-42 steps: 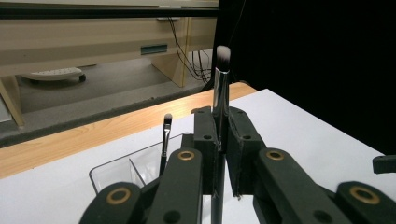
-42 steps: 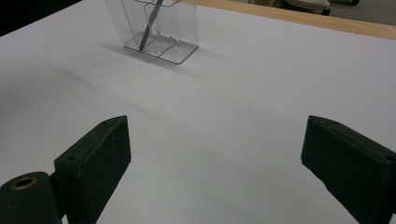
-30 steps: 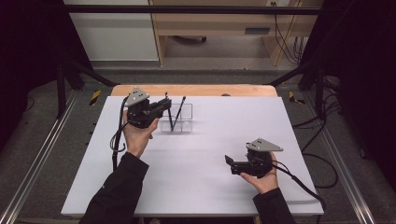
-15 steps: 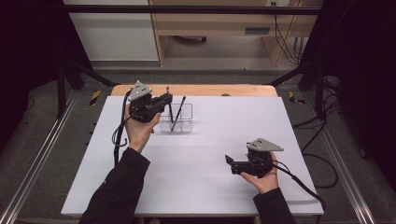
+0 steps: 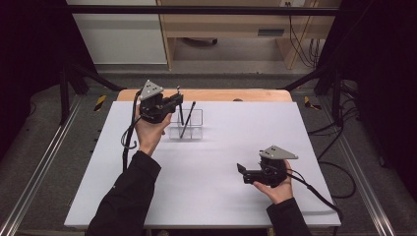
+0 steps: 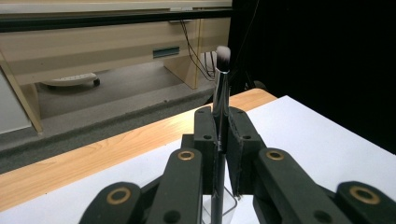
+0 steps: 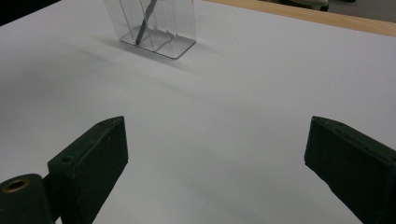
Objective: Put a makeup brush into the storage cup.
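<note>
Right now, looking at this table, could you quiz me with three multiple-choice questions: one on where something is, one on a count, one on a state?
1. Where does the clear holder stand?
A. at the table's far side, by the left tool
B. under the right tool
C. on the floor

2. How many brushes are at the holder?
A. none
B. two
C. five

3. How is the left tool?
A. wide open
B. shut on the makeup brush
C. lying on the table

Answers: 1 A, the high view shows it there; 2 B, the held brush and the leaning brush; 3 B, its pads pinch the handle.
</note>
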`<state>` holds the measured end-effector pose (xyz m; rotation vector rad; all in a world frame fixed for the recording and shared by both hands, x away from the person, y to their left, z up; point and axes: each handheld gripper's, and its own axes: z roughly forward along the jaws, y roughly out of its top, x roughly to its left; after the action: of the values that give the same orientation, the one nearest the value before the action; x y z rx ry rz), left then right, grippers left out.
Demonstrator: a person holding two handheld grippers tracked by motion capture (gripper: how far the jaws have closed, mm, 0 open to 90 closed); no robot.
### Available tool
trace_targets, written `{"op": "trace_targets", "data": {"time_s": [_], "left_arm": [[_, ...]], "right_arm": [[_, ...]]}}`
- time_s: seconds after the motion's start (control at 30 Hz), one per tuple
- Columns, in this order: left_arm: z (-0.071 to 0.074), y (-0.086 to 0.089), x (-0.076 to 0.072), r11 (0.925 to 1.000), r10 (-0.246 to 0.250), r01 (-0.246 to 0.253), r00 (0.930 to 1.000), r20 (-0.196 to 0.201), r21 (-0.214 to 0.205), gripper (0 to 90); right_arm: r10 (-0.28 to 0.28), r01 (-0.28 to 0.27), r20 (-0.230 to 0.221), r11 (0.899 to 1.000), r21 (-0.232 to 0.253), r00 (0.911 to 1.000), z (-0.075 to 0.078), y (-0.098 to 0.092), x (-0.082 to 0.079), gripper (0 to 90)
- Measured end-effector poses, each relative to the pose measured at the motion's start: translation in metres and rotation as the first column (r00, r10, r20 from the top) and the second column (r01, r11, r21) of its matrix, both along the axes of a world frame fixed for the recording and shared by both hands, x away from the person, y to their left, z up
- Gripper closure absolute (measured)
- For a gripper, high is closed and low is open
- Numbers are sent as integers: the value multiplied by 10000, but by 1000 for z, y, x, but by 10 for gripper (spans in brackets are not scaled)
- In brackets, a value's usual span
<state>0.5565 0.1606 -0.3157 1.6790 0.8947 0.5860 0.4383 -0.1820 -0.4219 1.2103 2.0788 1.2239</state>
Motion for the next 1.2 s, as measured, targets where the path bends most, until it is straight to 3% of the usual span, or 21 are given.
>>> {"op": "trace_targets", "data": {"time_s": [0.77,1.2], "left_arm": [[-3,-3,26,9988,475,-474,9989,-61,93,828],[-13,-4,38,9974,674,-668,9975,-214,288,828]], "right_arm": [[13,-13,-4,10000,80,10000,1,-1,0,65],[37,-38,51,9999,120,10000,2,-1,-1,66]]}}
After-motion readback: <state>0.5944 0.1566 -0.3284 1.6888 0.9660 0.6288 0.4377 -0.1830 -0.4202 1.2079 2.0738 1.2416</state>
